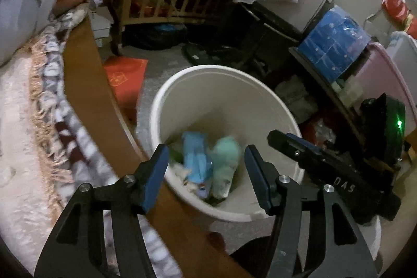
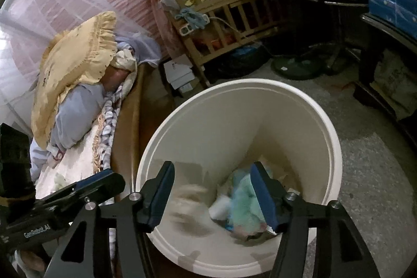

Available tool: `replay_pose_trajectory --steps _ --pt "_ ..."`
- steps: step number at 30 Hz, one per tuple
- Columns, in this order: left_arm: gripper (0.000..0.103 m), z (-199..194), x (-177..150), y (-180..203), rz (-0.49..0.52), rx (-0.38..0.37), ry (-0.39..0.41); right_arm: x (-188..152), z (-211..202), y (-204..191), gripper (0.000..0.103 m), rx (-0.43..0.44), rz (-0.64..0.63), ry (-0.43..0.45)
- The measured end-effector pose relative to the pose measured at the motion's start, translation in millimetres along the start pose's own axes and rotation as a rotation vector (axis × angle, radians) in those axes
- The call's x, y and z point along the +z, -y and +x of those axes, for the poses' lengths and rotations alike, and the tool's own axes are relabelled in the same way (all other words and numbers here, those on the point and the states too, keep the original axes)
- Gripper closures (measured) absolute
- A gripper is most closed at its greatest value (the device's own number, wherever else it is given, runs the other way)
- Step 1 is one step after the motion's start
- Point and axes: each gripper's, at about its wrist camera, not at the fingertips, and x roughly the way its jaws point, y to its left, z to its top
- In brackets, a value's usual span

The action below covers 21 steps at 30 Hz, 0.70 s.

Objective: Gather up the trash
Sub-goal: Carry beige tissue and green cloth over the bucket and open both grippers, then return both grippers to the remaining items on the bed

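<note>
- Both jaws stand released and empty: your left gripper [image 1: 206, 171] and right gripper [image 2: 212, 193] hover over the white bucket [image 1: 166, 106].
- Your collected trash [image 1: 208, 163] lies at its bottom, so the bucket sits beside the bed [image 1: 23, 121] within easy reach.

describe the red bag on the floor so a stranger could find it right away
Start at the big white bucket beside the bed. On the floor just past its rim, against the bed's brown side, lies a flat red bag, the only bright red thing beside the bucket.
</note>
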Motion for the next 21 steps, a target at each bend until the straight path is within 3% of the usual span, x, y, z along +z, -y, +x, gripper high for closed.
replay_pose_trajectory --steps 8,21 --pt "0.044 -32.8 -13.4 -26.7 -0.021 0.126 0.034 -7.6 8.4 -30.9 0.045 0.047 -0.051 -0.043" --pt "0.044 -100.7 -42.5 -88.8 -0.066 0.299 0.09 -27.3 21.3 -127.0 0.041 0.135 -0.224 -0.102"
